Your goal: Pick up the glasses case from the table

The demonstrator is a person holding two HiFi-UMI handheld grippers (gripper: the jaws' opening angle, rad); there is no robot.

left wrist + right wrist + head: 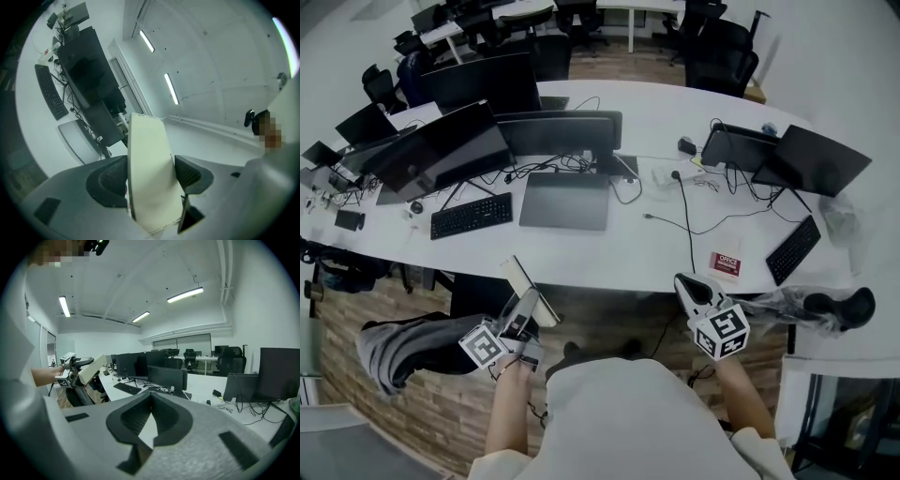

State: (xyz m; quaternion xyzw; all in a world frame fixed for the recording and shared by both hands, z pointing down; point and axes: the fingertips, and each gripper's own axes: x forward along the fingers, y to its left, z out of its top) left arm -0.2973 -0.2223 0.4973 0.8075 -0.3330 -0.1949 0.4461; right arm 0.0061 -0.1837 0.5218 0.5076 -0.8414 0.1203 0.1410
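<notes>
The long white surface (675, 122) curves across the head view from nine to three o'clock. It carries dark monitors (441, 145), a grey pad (564, 200) near centre and a black keyboard (472, 215) at the pad's nine o'clock. At seven o'clock, just off the surface's near edge and above the wooden floor (441, 412), the left claw (523, 314) pinches the cream glasses case (528, 286) by its flat sides, with the case jutting toward eleven o'clock. At five o'clock the right claw (686, 283) is pressed together on nothing. A small red card (726, 263) lies at its two o'clock.
</notes>
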